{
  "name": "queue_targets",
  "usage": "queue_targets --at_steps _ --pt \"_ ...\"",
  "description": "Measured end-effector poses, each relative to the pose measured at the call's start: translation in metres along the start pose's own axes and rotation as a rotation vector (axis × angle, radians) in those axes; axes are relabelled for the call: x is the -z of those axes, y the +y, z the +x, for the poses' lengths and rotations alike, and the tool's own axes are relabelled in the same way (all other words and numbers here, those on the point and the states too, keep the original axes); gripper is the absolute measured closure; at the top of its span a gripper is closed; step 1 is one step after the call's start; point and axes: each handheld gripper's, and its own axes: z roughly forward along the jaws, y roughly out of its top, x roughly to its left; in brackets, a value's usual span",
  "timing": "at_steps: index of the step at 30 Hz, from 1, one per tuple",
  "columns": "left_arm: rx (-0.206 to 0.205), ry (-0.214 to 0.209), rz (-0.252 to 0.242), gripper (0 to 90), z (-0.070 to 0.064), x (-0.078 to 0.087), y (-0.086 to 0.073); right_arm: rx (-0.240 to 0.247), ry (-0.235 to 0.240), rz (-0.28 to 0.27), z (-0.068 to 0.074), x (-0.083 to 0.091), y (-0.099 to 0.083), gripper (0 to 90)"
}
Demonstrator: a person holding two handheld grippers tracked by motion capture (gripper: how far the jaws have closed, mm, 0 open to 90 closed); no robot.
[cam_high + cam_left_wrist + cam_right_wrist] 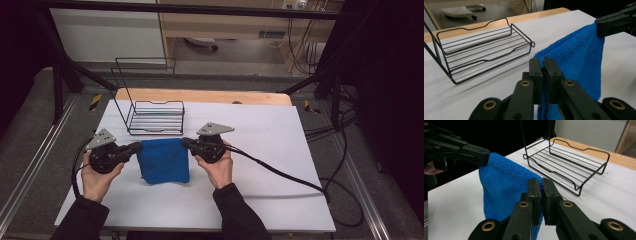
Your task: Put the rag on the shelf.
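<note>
White table [280, 150], cloth [164, 161] between grippers

The white bench [260, 150] is evenly and softly lit from above, while its surroundings fall dark. The wire rack [484, 47] casts faint shadows; the high view looks slightly soft

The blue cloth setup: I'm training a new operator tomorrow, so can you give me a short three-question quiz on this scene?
1. True or false: both the left gripper and the right gripper are shut on the blue cloth.
2. What stands behind the cloth on the white table? A) black wire rack B) a bowl C) a box
3. Fill in: each gripper pinches an upper ____ of the cloth.

Key: 1 true; 2 A; 3 corner.
</note>
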Motion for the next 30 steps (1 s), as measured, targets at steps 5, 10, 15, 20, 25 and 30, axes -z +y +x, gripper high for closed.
queue_targets --at_steps 5,10,15,20,25,30 --pt "0.000 0.009 -0.029 85.1 -0.002 0.005 0.006 0.026 -0.006 -0.019 0.004 0.004 0.007 86.4" --pt "-0.010 0.018 -0.053 85.1 -0.003 0.008 0.013 0.054 -0.019 -0.050 0.007 0.011 0.019 86.4" --pt "-0.015 0.025 -0.087 85.1 -0.003 0.013 0.022 0.070 -0.025 -0.076 0.009 0.015 0.026 86.4" --pt "-0.024 0.037 -0.118 85.1 -0.004 0.019 0.032 0.082 -0.029 -0.107 0.012 0.019 0.036 86.4" --pt "-0.027 0.048 -0.155 85.1 -0.004 0.022 0.041 0.106 -0.048 -0.150 0.015 0.023 0.049 86.4" --pt "-0.017 0.051 -0.191 85.1 -0.002 0.025 0.049 0.119 -0.056 -0.178 0.017 0.025 0.057 86.5"
